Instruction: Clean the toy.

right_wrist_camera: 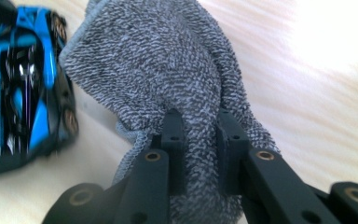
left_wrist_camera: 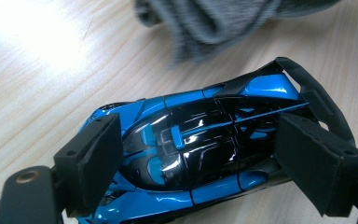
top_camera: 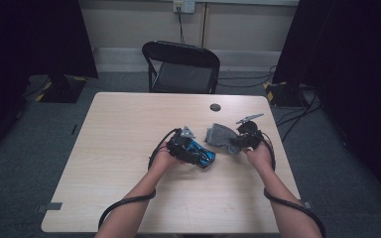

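My left gripper (left_wrist_camera: pixel 200 154) has its two black jaws set wide around a blue and black toy sports car (left_wrist_camera: pixel 200 140), one pad at the nose end, the other at the tail by the rear wing; the pads press on the body, so I read this as a grip across the car's length. In the high view the left gripper (top_camera: pixel 191 148) lies low over the table (top_camera: pixel 119 163), my left hand (top_camera: pixel 162 158) behind it, forearm coming in from the bottom edge, and the car (top_camera: pixel 202 153) sits angled near the table's middle.

My right gripper (right_wrist_camera: pixel 200 135) is nearly closed, jaws pinching a fold of a grey knitted cloth (right_wrist_camera: pixel 168 60). The cloth hangs bunched ahead of the jaws, just beside the car (right_wrist_camera: pixel 23 84). In the high view the right gripper (top_camera: pixel 239 141) points toward the left one, my right hand (top_camera: pixel 260 154) behind it, the cloth (top_camera: pixel 221 135) between the two grippers.
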A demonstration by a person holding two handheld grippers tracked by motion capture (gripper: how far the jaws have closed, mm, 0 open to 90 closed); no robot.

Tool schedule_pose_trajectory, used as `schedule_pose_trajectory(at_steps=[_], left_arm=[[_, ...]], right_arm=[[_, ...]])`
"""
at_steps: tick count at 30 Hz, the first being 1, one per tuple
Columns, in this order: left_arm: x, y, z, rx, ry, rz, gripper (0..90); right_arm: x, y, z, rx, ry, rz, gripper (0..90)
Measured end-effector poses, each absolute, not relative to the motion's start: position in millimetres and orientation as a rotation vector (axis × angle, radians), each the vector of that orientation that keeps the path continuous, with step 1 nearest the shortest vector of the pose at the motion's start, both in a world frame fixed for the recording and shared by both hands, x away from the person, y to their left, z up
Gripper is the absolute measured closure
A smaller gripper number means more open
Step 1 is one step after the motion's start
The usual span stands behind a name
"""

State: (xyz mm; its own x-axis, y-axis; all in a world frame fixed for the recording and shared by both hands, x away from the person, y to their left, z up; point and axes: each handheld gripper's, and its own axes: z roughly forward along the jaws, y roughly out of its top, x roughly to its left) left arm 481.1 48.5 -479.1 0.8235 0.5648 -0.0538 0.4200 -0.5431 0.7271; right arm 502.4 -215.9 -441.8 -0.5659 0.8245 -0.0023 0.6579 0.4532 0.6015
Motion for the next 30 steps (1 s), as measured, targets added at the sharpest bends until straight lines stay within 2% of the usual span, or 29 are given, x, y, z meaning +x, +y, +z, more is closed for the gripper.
schedule_pose_trajectory(at_steps=[18, 24, 27, 30], left_arm=[[480, 48, -479, 2.221, 0.720, 0.242, 15.8], [480, 49, -480, 2.218, 0.718, 0.243, 15.8], [480, 49, -480, 2.215, 0.719, 0.245, 15.8], [480, 49, -480, 2.216, 0.721, 0.245, 15.8]], right_arm=[[543, -151, -458, 1.325, 2.405, 0.859, 74.2], [540, -136, -470, 1.215, 2.474, 0.828, 55.4], [537, -138, -471, 1.200, 2.478, 0.821, 56.9], [535, -140, -476, 1.176, 2.503, 0.790, 63.3]])
